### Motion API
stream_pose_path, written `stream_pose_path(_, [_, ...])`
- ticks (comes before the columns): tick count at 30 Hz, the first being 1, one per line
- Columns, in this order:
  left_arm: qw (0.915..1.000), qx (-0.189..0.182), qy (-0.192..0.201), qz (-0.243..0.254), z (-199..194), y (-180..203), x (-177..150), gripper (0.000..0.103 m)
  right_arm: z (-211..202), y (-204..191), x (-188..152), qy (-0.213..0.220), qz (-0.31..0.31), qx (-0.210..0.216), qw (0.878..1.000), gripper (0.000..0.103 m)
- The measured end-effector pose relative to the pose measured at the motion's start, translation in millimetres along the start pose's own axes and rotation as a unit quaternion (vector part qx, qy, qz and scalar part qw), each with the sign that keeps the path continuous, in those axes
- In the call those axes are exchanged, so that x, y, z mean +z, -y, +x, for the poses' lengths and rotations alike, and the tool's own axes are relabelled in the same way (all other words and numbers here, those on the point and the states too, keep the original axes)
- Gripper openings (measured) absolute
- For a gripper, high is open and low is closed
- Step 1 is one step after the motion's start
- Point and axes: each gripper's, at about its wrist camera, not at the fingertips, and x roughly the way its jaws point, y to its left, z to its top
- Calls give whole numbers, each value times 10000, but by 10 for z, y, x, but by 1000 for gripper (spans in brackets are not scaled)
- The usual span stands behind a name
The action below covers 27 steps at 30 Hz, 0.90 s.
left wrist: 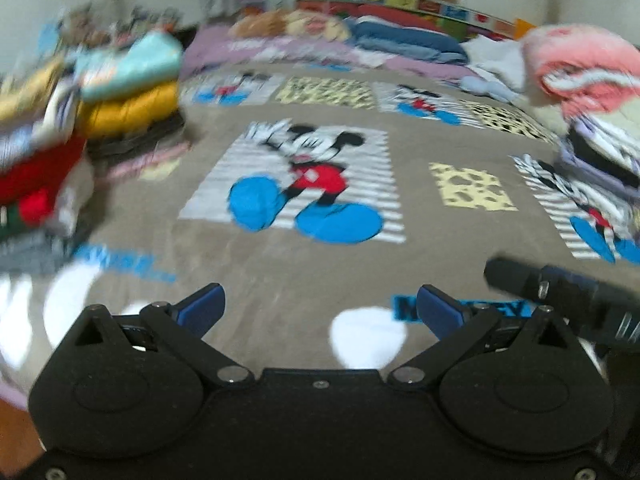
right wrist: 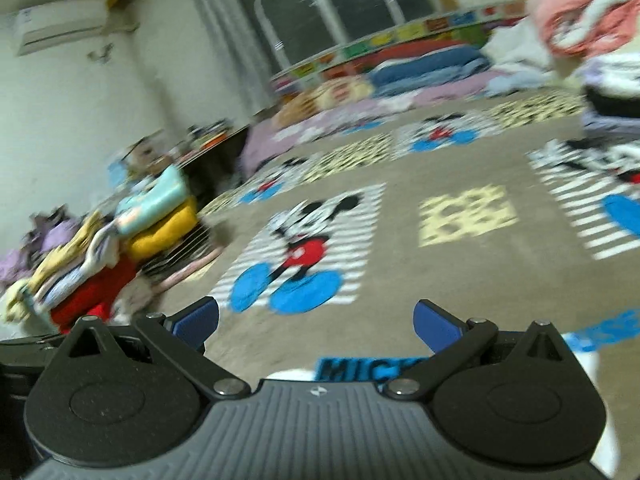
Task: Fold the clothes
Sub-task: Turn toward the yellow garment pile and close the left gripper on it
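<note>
Both claws empty and spread wide: left gripper (left wrist: 320,312) and right gripper (right wrist: 316,326) each show blue pads (left wrist: 202,308) well apart with only the blanket (left wrist: 280,264) between them. Frames are motion-blurred, so fine detail is soft. Work area in front is bare: a tan, short-pile printed blanket with cartoon mouse panels, nothing laid out on it to fold. Task things sit at the edges. Far right: a loose heap of unfolded clothes (left wrist: 592,92), pink fuzzy piece on top, white, lilac and dark fabric under it, crumpled, no clear long axis. Left: a folded stack (left wrist: 120,92), mint over mustard over dark striped, with red and white pieces nearer; flat slabs, squared edges, looks like the done pile. My read: next garment comes from the right heap, so the key relation is that it lies right and far of both claws, and the right gripper is the nearer one; its housing (left wrist: 568,296) shows at the left view's near-right edge, so the two tools are just beside each other. Soft, limp cloth; expect it to drag neighbours when pinched from the top. Which piece is free on top I cannot tell beyond the pink one.
</note>
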Motion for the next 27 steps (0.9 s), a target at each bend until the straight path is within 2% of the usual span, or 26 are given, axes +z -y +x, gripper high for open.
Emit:
stream_pose_path(2, [9989, 0, -58, -469, 45, -245, -34, 103, 164, -11, -111, -160, -196, 195, 9995, 103])
stream_pose_path(5, [9941, 155, 143, -1062, 33, -639, -56, 103, 345, -41, -347, -409, -564, 477, 9964, 103])
stream_pose_path(6, [9925, 227, 281, -1170, 27, -753, -63, 103, 389, -46, -434, -517, -674, 557, 9948, 103])
stream_pose_path(8, [9868, 474, 841, -1300, -45, -980, -85, 103, 453, -73, -581, -657, -970, 742, 9903, 103])
stream_pose_path(10, [9853, 660, 835, -1336, -36, -1219, -43, 103, 513, -112, -681, -716, -1281, 852, 9855, 103])
stream_pose_path(11, [9854, 627, 774, -1382, -39, -1351, -6, 103, 549, -128, -711, -746, -1388, 853, 9838, 103])
stream_pose_path(13, [9836, 633, 764, -1508, -73, -1623, 84, 103, 620, -83, -734, -800, -1312, 950, 9836, 103])
stream_pose_path(17, [9757, 967, 1239, -1526, -281, -1981, 390, 103, 746, 104, -747, -833, -921, 1041, 9868, 103])
stream_pose_path(22, [9615, 1517, 1776, -1449, -488, -2318, 1060, 103, 898, 332, -780, -867, -476, 1157, 9883, 103])
stream_pose_path(27, [9573, 2020, 1708, -1169, -357, -2653, 1611, 101, 958, 335, -846, -822, -695, 1197, 9870, 103])
